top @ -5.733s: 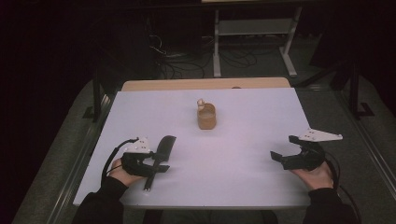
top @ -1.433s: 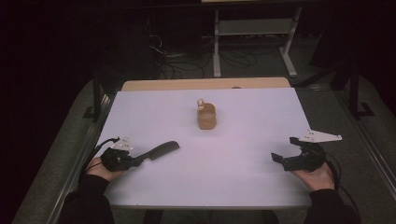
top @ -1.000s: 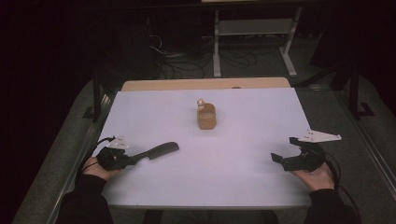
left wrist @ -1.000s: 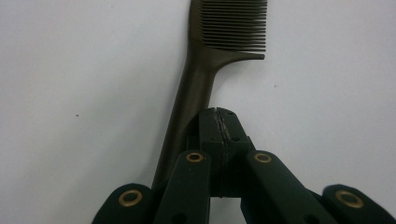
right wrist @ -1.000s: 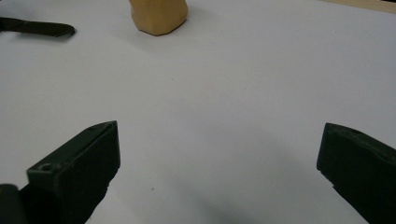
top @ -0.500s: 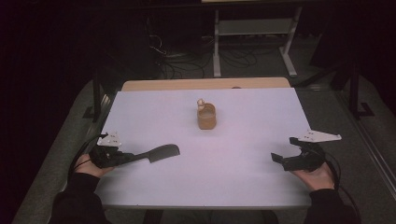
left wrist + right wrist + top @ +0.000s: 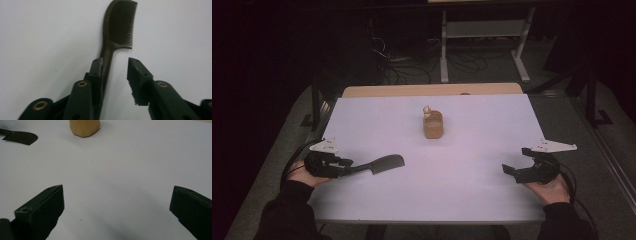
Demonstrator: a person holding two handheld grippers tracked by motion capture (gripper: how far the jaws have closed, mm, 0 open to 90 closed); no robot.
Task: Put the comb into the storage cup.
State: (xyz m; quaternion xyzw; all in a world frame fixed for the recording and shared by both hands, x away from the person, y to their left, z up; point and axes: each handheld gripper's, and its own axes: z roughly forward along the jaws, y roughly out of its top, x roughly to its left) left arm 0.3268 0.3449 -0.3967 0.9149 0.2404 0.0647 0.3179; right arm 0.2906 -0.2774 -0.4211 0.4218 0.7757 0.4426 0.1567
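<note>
The dark comb lies near the counter's left edge, handle between the parted left claw, touching one jaw. Withdraw straight back, judging by this, avoiding dragging it. Right claw gapes wide, empty.

My left claw rests at the near left edge of the white desk, with a dark comb lying just ahead of its tips, teeth end farthest from it. My right claw rests at the near right edge, well apart from the comb. A tan holder stands farther out, between both claws.
</note>
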